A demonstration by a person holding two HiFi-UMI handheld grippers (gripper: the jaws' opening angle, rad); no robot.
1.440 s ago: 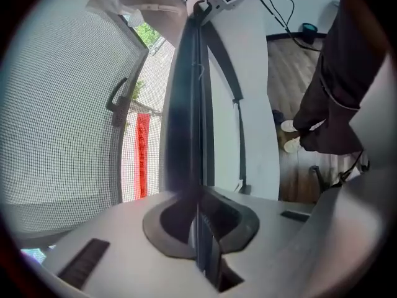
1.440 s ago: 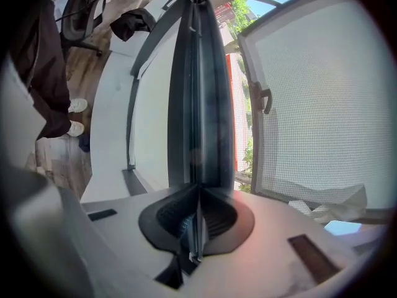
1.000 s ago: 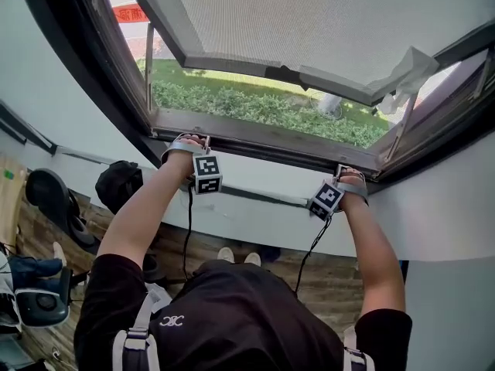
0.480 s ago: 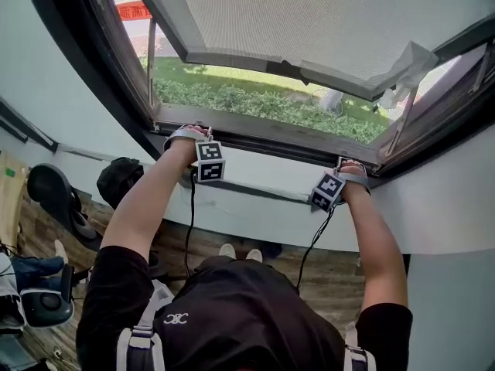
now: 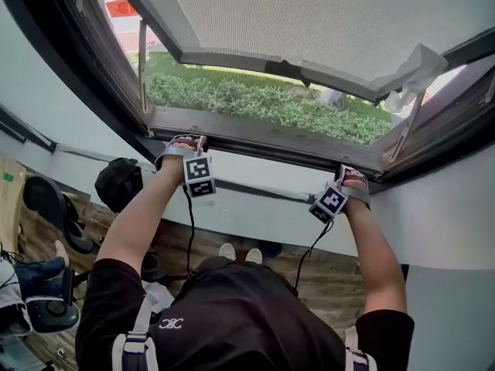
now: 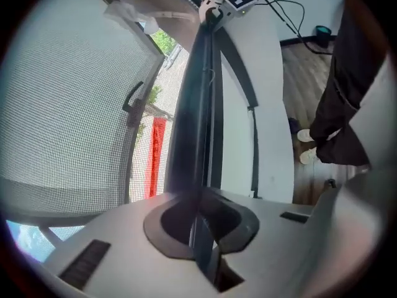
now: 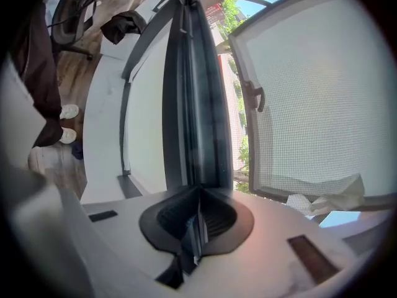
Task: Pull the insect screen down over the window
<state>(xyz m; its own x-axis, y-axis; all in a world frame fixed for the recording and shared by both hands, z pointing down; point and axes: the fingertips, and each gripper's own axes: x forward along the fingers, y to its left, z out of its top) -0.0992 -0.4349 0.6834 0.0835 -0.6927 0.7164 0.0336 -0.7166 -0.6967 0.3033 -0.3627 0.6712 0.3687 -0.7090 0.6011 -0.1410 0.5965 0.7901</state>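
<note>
A dark bar (image 5: 263, 136) runs along the lower edge of the open window. My left gripper (image 5: 189, 140) is shut on its left end, and the bar passes between the jaws (image 6: 198, 228) in the left gripper view. My right gripper (image 5: 346, 173) grips the right end, its jaws closing tighter on the bar (image 7: 197, 222). Each gripper view looks along the bar (image 6: 195, 104) (image 7: 195, 92) to the other gripper. A mesh-covered sash (image 5: 309, 22) hangs out above the opening. I cannot tell whether mesh covers the opening itself.
A white rag (image 5: 414, 72) hangs from the sash's right corner. Below the sill, a grey rail (image 5: 255, 192) crosses the white wall. On the wooden floor are a black bag (image 5: 116, 184), an office chair (image 5: 46, 203) and the person's shoes (image 5: 236, 252).
The head view has shifted a little. Both grippers stay on the bar at the sill, with no clear movement against the frame.
</note>
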